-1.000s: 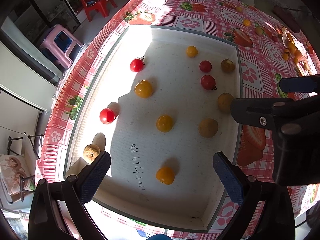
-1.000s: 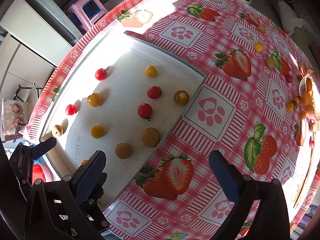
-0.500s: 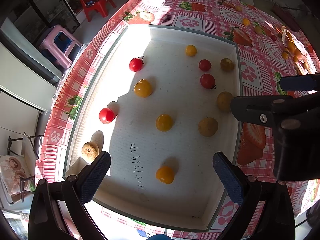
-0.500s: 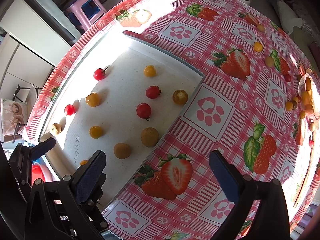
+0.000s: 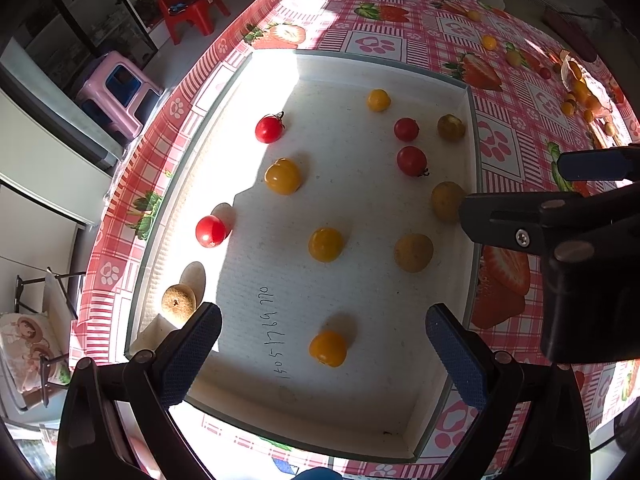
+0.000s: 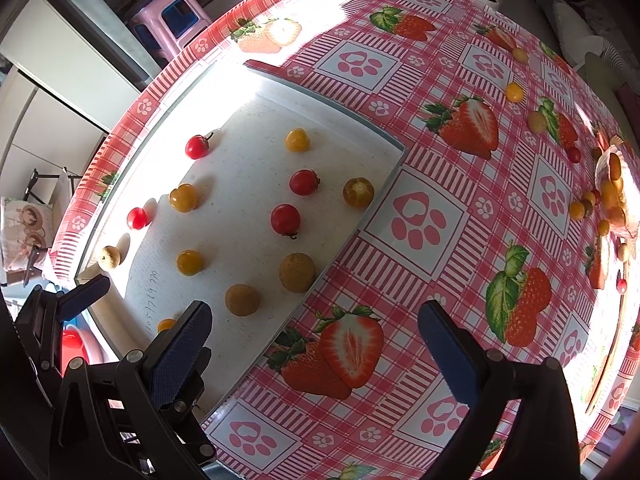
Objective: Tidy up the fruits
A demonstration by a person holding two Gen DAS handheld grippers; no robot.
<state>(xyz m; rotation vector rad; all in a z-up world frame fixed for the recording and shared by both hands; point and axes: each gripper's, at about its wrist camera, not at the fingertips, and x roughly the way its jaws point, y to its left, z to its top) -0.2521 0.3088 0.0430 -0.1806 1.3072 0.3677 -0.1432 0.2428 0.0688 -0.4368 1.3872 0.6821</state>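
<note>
The left gripper [image 5: 320, 344], ribbed blue pads spread wide, hovers over a shallow white foam tray [image 5: 404, 420] of round glossy tomatoes [image 5: 412, 160] and matte longans [image 5: 413, 252]; rightward, the right gripper [image 6: 314, 336] gapes above slick checked oilcloth [image 6: 420, 280]

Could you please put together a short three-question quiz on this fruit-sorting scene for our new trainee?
1. True or false: the left gripper is holding a fruit.
2. How many red tomatoes lie in the white tray?
3. Which fruit lies nearest the left gripper: A) yellow tomato B) red tomato C) tan fruit?

Key: 1. False, both it and the right gripper are open and empty. 2. Four. 3. A.
</note>
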